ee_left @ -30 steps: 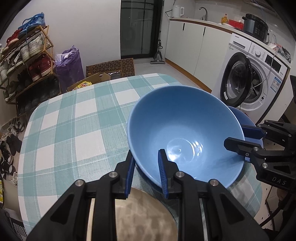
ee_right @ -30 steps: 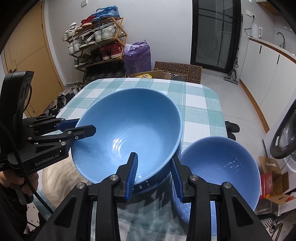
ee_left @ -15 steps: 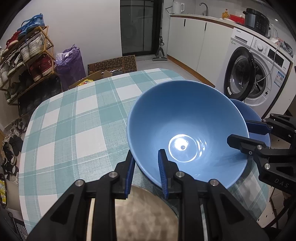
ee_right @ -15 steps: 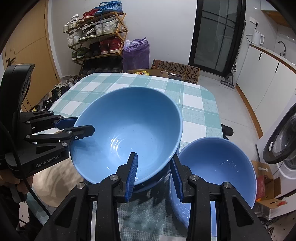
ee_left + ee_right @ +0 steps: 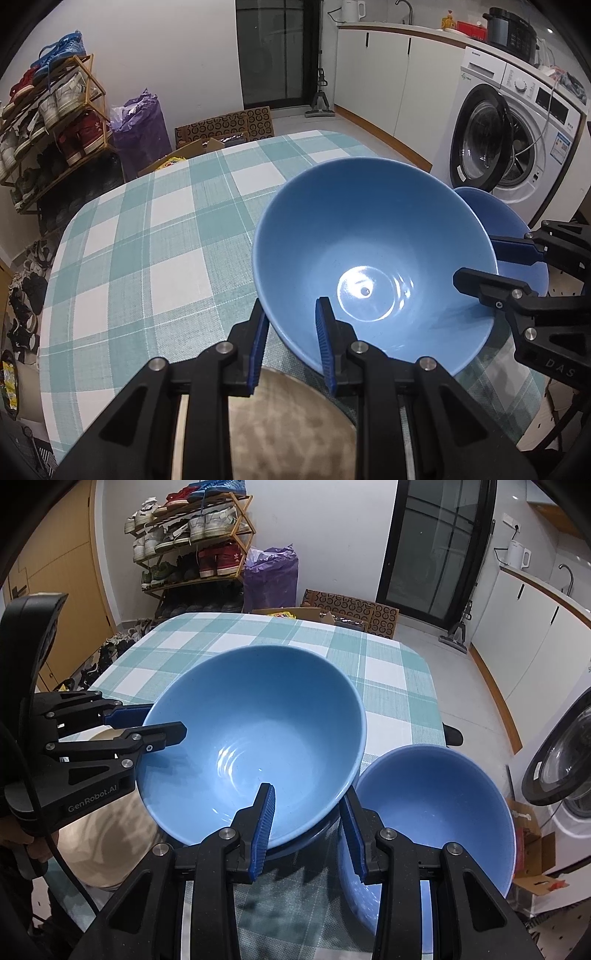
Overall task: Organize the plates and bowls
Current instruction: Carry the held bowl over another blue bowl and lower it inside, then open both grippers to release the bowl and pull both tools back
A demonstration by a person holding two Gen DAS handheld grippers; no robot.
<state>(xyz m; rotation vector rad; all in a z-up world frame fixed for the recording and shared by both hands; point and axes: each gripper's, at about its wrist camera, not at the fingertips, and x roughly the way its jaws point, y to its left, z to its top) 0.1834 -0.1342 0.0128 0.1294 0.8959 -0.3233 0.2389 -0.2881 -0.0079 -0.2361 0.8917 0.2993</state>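
Observation:
A large blue bowl [image 5: 369,240] [image 5: 258,709] is tipped a little over the checked table [image 5: 147,258]. My left gripper [image 5: 291,306] is shut on its near rim, one pad inside and one outside. My right gripper [image 5: 307,792] is shut on the opposite rim in the same way. Under the bowl a darker blue edge [image 5: 314,843] shows; I cannot tell whether it is the bowl's foot or another dish. A smaller blue bowl [image 5: 436,801] [image 5: 495,218] stands just right of the large one. Below my left gripper lies a beige plate [image 5: 288,424] [image 5: 110,842].
The far half of the tablecloth [image 5: 221,635] is bare. Beyond the table are a shoe rack [image 5: 192,539], a purple bag [image 5: 271,576] and cardboard boxes [image 5: 351,605]. A washing machine [image 5: 509,136] with its door ajar stands at the right. A hand [image 5: 22,845] holds the left gripper's handle.
Both grippers keep their hold on the large bowl. The bowl has tipped very slightly and the light spot inside it has shifted; nothing else moved.

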